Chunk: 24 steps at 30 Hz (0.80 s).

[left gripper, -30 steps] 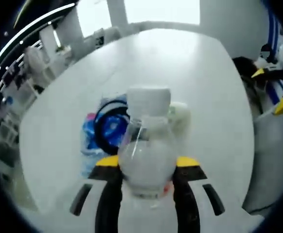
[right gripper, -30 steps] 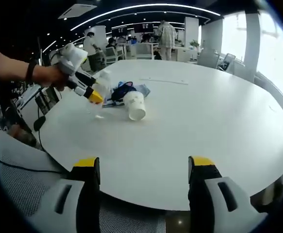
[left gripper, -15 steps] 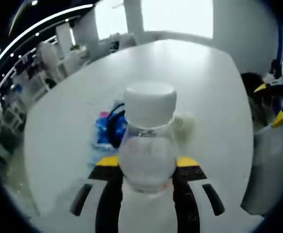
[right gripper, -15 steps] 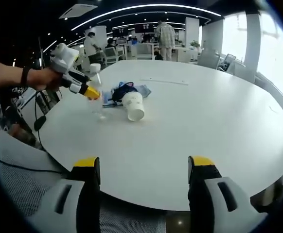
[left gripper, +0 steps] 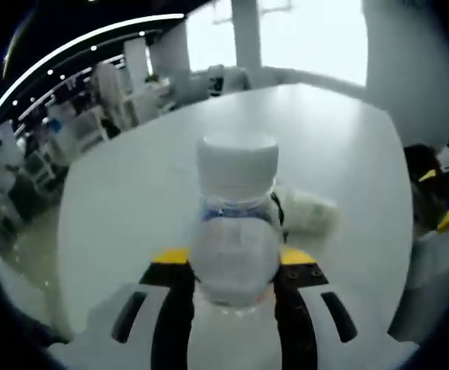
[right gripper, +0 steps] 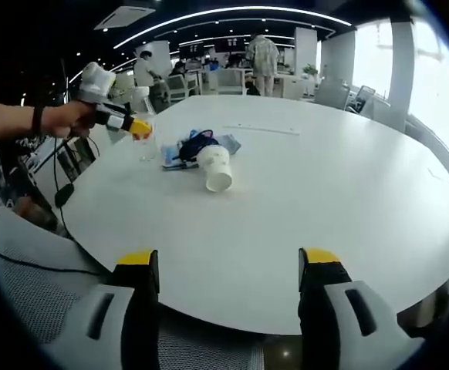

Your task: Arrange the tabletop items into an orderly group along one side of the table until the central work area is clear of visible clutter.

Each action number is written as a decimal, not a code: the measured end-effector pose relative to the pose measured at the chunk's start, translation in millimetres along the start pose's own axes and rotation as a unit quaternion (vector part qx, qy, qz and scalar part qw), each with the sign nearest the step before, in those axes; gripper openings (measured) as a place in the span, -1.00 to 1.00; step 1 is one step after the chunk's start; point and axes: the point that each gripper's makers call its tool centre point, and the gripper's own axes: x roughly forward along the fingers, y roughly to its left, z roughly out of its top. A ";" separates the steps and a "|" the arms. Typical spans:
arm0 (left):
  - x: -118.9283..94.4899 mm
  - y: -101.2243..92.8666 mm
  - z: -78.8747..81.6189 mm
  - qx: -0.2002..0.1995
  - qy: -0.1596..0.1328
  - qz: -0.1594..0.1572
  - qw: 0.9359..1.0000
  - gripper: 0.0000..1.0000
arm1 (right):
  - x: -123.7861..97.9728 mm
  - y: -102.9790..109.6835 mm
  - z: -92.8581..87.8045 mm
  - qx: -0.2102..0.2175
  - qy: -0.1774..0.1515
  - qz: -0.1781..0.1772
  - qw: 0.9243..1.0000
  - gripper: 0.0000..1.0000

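Clear plastic bottle with white cap [left gripper: 234, 231] clamped in left gripper [left gripper: 234, 262]; right gripper [right gripper: 228, 266] apart, idle. White paper cup [right gripper: 216, 169] and blue clutter [right gripper: 194, 145] remain mid-table.

One clear bottle [left gripper: 236, 231], one paper cup [right gripper: 216, 168] — one blue bundle [right gripper: 196, 144].

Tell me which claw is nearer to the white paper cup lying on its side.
Left. The left claw, shut on the clear bottle, sits just beside the pile next to the paper cup. The right claw hangs open off the table's near edge, well short of it.
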 end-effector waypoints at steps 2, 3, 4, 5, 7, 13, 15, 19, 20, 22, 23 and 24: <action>-2.2 8.2 3.1 -0.002 -0.004 0.005 1.000 -0.26 | -0.2 -0.1 -0.1 0.001 0.000 0.000 1.000 0.47; -3.4 12.5 5.6 0.002 -0.007 0.006 1.000 -0.26 | -0.3 -0.3 -0.2 0.001 0.000 0.000 1.000 0.47; -3.9 15.6 7.0 0.003 -0.007 0.008 1.000 -0.26 | -0.4 -0.6 -0.3 0.000 0.000 -0.001 1.000 0.46; -4.4 18.7 8.1 0.005 -0.007 0.010 1.000 -0.26 | -0.5 -0.7 -0.5 0.000 0.000 0.000 1.000 0.46; -5.1 27.3 11.5 0.006 -0.009 0.017 1.000 -0.26 | -0.4 -1.0 -1.1 0.000 0.001 -0.001 1.000 0.46; -2.9 46.7 16.7 -0.004 -0.016 0.032 0.999 -0.26 | 0.5 -1.1 -2.4 -0.001 0.005 0.000 1.000 0.46; -0.5 51.0 17.2 -0.006 -0.016 0.034 0.999 -0.26 | 1.0 -1.2 -3.6 -0.001 0.008 0.000 1.000 0.46; 2.4 59.0 18.9 -0.001 -0.011 0.038 0.999 -0.26 | 1.6 -2.2 -4.9 0.000 0.010 -0.002 1.000 0.46; 3.3 63.3 20.1 -0.002 -0.012 0.041 0.999 -0.26 | 1.9 -2.5 -5.3 0.000 0.011 -0.002 1.000 0.46; 4.7 71.1 22.8 -0.009 -0.015 0.046 0.999 -0.26 | 2.8 -3.0 -6.3 0.000 0.013 -0.003 1.000 0.46; 5.4 73.7 23.9 -0.012 -0.017 0.047 0.999 -0.26 | 3.0 -2.9 -6.6 0.000 0.014 -0.002 1.000 0.46; 7.2 77.7 25.0 -0.015 -0.018 0.048 0.999 -0.26 | 3.1 -2.9 -7.0 0.000 0.015 -0.002 1.000 0.46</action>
